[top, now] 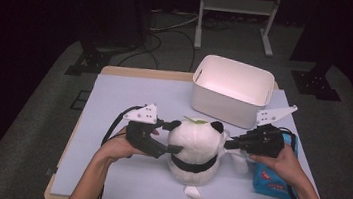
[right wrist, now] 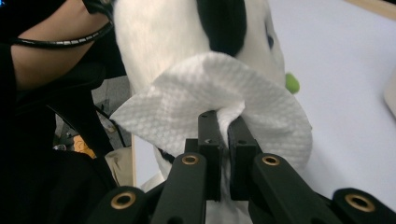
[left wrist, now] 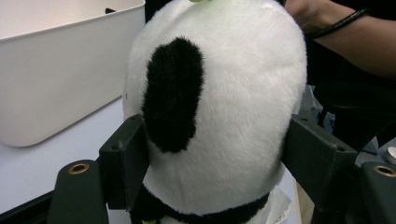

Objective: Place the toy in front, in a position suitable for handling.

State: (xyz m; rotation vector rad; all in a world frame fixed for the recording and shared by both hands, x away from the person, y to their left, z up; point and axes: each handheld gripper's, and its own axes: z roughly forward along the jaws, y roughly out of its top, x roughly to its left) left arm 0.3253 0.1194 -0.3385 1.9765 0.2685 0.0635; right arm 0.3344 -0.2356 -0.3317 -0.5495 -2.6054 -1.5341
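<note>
Plush panda (top: 195, 144) upright at table (top: 114, 97) centre, just before white bin (top: 231, 90). Left gripper (top: 172, 137) clamped across panda's head, pads against fur. Right gripper (right wrist: 223, 126) pinched tight on white tissue (right wrist: 210, 102), pressed against panda's side.

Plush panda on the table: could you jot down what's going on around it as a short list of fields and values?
Toy: plush panda, upright on the pale table cover
Left gripper: jaws on either side of the panda's head, pads against the fur
Right gripper: jaws shut on a white tissue, held up close to the panda
Behind the toy: white bin, open on top
By the right hand: blue packet, partly under the wrist
Near table edge: small white tag at the panda's base
</note>
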